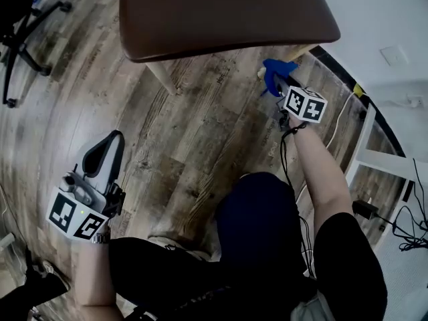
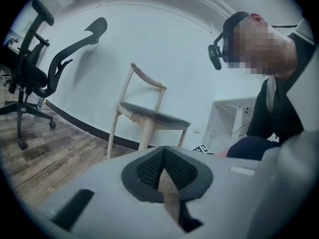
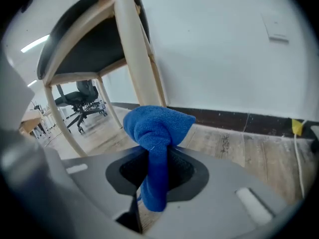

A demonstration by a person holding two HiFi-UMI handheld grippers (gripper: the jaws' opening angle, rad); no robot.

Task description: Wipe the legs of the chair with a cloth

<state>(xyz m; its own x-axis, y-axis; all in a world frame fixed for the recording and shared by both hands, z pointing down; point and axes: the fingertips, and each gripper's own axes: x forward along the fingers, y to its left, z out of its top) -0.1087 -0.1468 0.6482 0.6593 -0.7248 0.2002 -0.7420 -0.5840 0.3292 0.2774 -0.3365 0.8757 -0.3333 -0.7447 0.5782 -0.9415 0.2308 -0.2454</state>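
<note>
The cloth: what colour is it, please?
The cloth is blue; the right gripper view shows it best.

The brown-seated wooden chair (image 1: 227, 12) is cut off by the head view's top edge, and its seat hides all but short stretches of two pale legs (image 1: 162, 77). The crumpled blue cloth (image 1: 273, 71) lies over the far leg there, so whether they touch cannot be told. A black office chair (image 1: 19, 29) is cropped at the left edge, a white desk (image 1: 384, 162) at the right
</note>
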